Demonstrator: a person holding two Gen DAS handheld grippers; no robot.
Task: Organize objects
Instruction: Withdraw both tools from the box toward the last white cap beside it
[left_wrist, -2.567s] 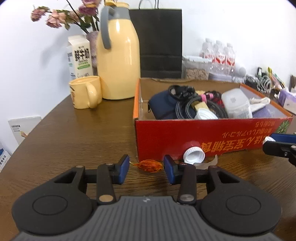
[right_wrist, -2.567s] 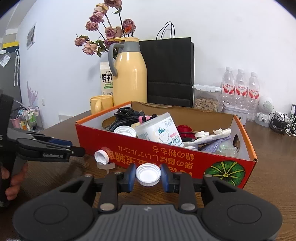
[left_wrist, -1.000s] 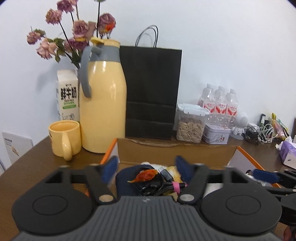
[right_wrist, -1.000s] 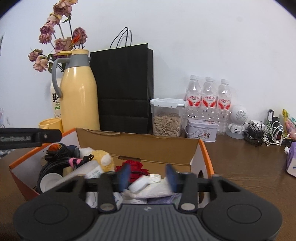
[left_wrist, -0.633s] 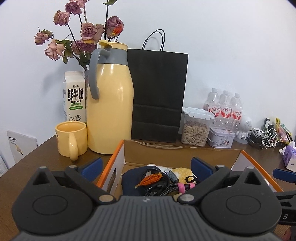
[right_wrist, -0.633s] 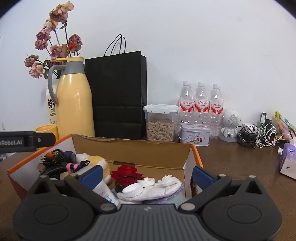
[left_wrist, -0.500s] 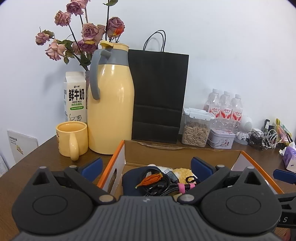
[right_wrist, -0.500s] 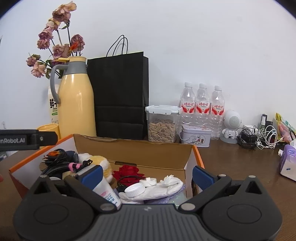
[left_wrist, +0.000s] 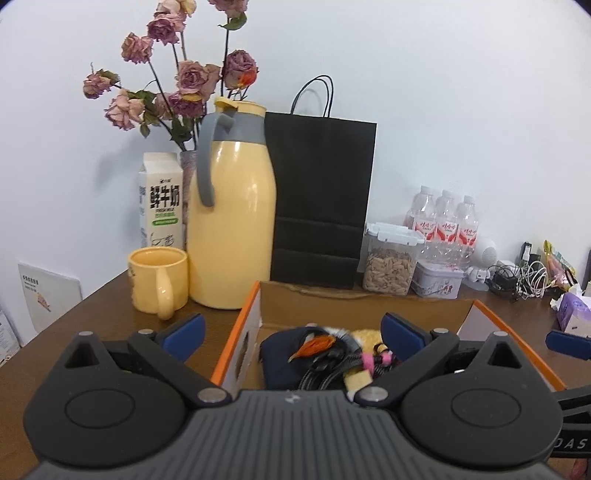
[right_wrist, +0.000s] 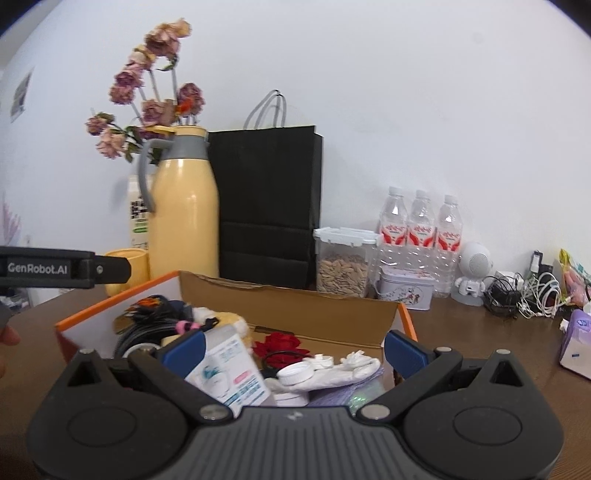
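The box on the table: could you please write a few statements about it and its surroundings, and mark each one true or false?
1. Both claws, left and right, are open and hold nothing. True.
2. The box is empty. False: it holds cables, a red flower, a white cap and more.
3. The orange tassel lies inside the box. True.
4. The mug stands in the box. False: it stands on the table beside the flask.
5. The black bag lies flat. False: it stands upright.

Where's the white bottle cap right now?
In the right wrist view, the cap lies inside the box, low centre, on the white glove beside the red rose.
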